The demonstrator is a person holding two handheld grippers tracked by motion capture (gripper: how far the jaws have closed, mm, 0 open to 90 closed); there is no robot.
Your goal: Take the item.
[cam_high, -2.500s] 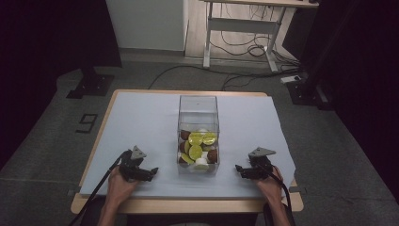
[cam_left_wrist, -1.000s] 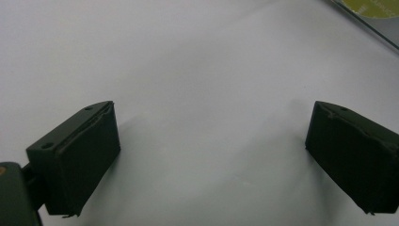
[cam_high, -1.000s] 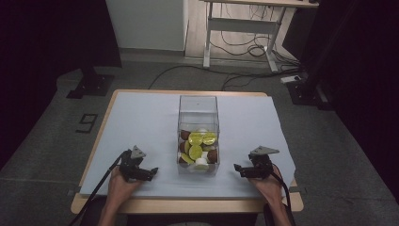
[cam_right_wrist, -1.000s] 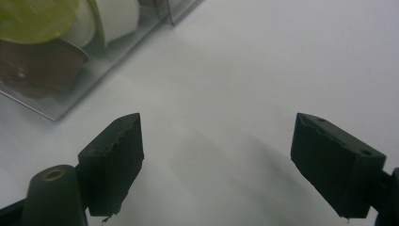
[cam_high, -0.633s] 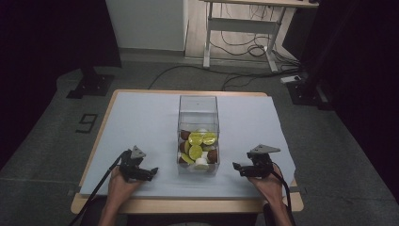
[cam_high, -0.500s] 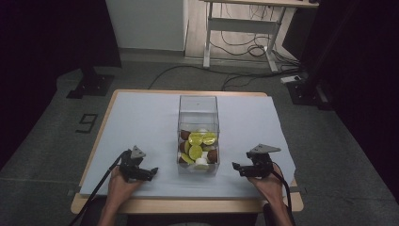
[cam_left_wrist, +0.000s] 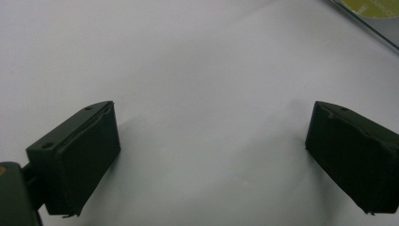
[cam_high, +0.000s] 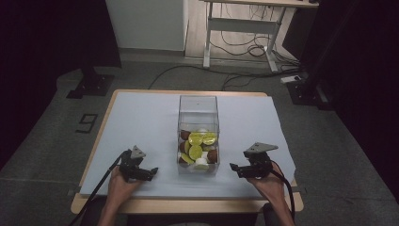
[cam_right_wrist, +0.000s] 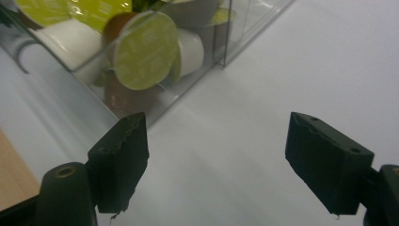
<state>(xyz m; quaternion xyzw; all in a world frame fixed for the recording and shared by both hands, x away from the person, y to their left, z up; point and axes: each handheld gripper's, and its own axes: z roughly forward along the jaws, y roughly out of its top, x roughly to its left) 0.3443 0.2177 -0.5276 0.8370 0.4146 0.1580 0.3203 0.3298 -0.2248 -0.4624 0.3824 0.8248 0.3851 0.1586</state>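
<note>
While both grippers sit low at the near edge of the table, the right gripper (cam_high: 234,168) has its jaws spread with nothing between them, though they have just been closing a little; the left gripper (cam_high: 153,172) is likewise spread and empty. Between them, near the middle, stands a clear box (cam_high: 198,106) of coffee pods (cam_high: 195,151) — well apart from either. Its smooth, stiff walls look slippery and fairly light; gripping a top rim wall seems safest — the pods are small and probably dent easily.

Room dim, edges near black; white sheet (cam_high: 146,127) evenly lit from above. Close views soft, slightly blurred; faint shadows under claws; reflections on clear box (cam_right_wrist: 70,61).
</note>
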